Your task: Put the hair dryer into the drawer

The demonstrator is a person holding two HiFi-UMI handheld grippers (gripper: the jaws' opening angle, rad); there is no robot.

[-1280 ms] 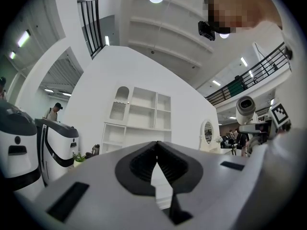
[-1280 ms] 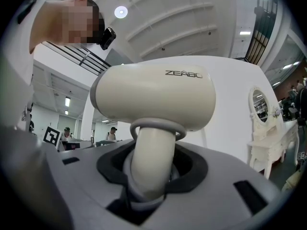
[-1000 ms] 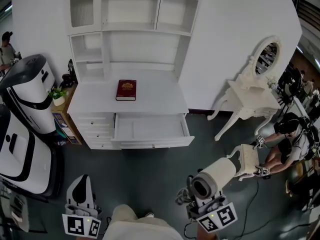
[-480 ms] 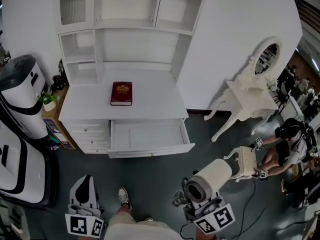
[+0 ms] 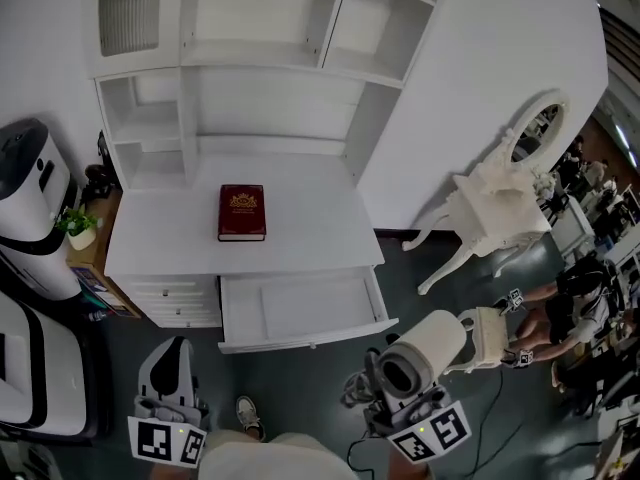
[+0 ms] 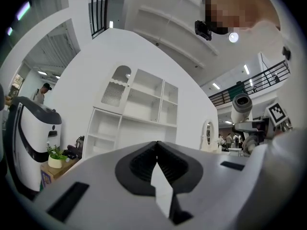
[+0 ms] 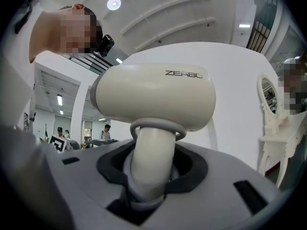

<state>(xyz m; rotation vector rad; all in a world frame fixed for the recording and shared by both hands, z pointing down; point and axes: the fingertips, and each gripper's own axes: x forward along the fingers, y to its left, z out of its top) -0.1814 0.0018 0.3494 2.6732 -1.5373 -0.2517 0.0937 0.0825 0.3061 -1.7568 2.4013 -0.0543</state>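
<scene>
The right tongs (image 7: 151, 172) grip the cream hair dryer (image 5: 426, 352) by its handle, with the barrel sitting above the jaws. The dryer is held over the dark floor, in front of the open drawer (image 5: 300, 308) and off towards its right corner, well apart from it. The left tongs (image 5: 171, 356) are pressed together at the tips with nothing between them, in front of the drawer and off to its left. Behind the drawer, a red book (image 5: 242, 213) lies flat on the white counter (image 5: 315, 218).
</scene>
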